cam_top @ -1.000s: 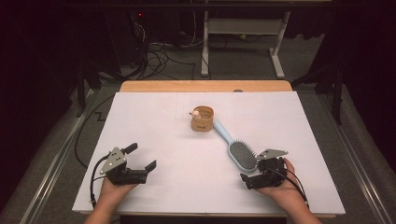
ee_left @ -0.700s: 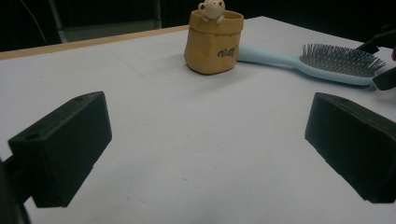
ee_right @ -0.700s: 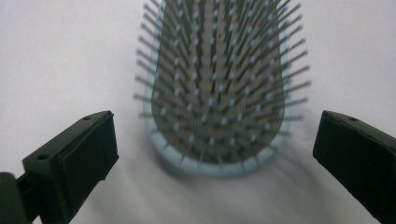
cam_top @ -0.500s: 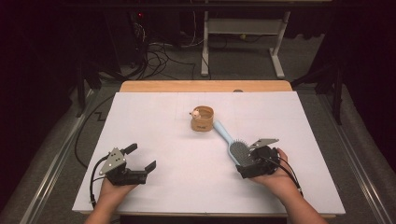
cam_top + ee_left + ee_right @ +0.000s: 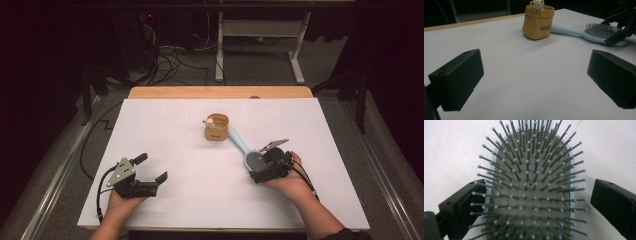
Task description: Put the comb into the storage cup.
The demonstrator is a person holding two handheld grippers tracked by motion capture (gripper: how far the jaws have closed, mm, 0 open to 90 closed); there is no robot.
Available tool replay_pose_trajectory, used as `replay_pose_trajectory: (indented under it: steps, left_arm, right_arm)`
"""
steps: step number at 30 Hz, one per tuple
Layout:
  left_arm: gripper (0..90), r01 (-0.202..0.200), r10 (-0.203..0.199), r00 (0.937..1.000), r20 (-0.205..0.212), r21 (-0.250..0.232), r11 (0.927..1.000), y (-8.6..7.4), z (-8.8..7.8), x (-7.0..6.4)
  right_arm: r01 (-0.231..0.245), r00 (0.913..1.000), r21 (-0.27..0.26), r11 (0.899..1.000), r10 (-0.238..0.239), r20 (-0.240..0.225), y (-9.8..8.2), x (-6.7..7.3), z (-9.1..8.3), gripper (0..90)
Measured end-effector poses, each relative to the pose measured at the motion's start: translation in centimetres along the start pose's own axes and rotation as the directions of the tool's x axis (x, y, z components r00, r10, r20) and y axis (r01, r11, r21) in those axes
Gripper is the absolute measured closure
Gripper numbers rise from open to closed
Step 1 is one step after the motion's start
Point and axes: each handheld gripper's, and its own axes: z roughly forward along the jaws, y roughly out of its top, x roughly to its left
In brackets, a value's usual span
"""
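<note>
A light blue hairbrush (image 5: 243,148) lies bristles up on the white table, its handle pointing at a small tan pouch (image 5: 216,128) with a little figure on its rim. My right gripper (image 5: 258,170) is open and straddles the near end of the brush head (image 5: 531,177); one jaw stands on each side of the head, and the left one is close against its edge. My left gripper (image 5: 150,168) rests open at the front left, with nothing between its jaws. Its view shows the pouch (image 5: 538,23) and the brush (image 5: 596,31) farther off.
The white sheet (image 5: 165,135) covers most of the table, and a wooden strip (image 5: 220,92) shows along the far edge. Cables and a desk frame lie on the floor beyond it. Bare white surface stretches between the two grippers.
My right gripper has moved left and forward, from beside the brush to astride the brush head. The left gripper has stayed put.
</note>
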Motion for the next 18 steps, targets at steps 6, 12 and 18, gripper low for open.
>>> replay_pose_trajectory:
  steps: [6,12,18]
  left_arm:
    - [1.2,0.004,-0.004,1.0000,0.003,-0.002,1.0000,0.0,-0.1,0.0]
    - [1.2,-0.001,0.000,1.0000,-0.008,-0.008,1.0000,0.0,-0.2,0.1]
    - [1.2,-0.001,0.001,1.0000,-0.005,-0.009,1.0000,0.1,-0.3,0.1]
  right_arm:
    - [-0.010,0.9999,0.007,1.000,0.010,-0.013,0.4,0.0,0.3,3.1]
    - [-0.007,0.9999,0.009,1.000,0.007,-0.012,1.1,0.1,0.6,4.8]
    - [-0.015,0.9998,0.011,1.000,0.016,-0.015,1.3,0.0,0.7,7.0]
